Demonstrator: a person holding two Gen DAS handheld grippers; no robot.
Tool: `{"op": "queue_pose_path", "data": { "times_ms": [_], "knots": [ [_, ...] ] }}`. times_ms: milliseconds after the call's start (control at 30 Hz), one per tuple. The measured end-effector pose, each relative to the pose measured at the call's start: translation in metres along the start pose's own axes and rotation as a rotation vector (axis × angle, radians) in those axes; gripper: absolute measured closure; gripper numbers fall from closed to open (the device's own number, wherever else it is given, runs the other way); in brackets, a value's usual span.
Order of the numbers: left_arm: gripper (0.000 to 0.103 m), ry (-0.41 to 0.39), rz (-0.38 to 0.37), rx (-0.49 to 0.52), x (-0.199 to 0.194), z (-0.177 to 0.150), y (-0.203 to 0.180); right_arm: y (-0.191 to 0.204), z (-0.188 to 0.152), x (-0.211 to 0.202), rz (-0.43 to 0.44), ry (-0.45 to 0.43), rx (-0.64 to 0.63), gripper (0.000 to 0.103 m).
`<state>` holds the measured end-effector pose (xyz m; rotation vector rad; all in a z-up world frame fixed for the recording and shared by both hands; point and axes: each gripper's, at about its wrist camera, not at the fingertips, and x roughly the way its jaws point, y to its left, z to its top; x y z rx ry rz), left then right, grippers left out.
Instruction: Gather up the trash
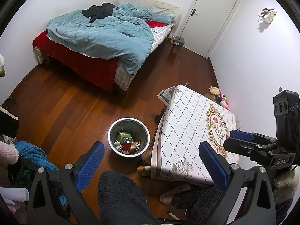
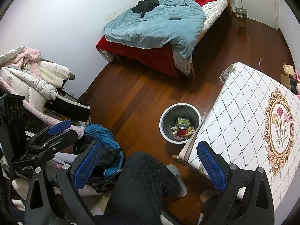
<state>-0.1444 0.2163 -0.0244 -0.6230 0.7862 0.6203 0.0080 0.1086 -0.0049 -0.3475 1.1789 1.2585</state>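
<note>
A round metal trash bin (image 1: 112,129) stands on the wood floor beside the table. It holds a red soda can (image 1: 126,145), a green carton (image 1: 122,136) and wrappers. It also shows in the right wrist view (image 2: 166,118) with the can (image 2: 181,130) inside. My left gripper (image 1: 151,161) is open and empty, held high above the floor near the bin. My right gripper (image 2: 148,161) is open and empty; it shows in the left wrist view (image 1: 241,140) over the table.
A table with a white diamond-patterned cloth (image 1: 189,123) stands right of the bin. A bed with a blue duvet (image 1: 105,35) is at the back. Clothes are piled on a chair (image 2: 35,78) at left. My legs and slippers (image 2: 142,187) are below. Small items (image 1: 215,91) lie by the right wall.
</note>
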Motion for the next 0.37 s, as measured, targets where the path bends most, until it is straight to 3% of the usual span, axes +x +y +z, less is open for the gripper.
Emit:
{"op": "queue_pose_path", "data": {
  "times_ms": [367],
  "knots": [
    [0.000, 0.002, 0.002, -0.005, -0.0019, -0.0006, 0.0006, 0.0026, -0.0005, 0.0021, 0.004, 0.009, -0.013, 0.000]
  ]
}}
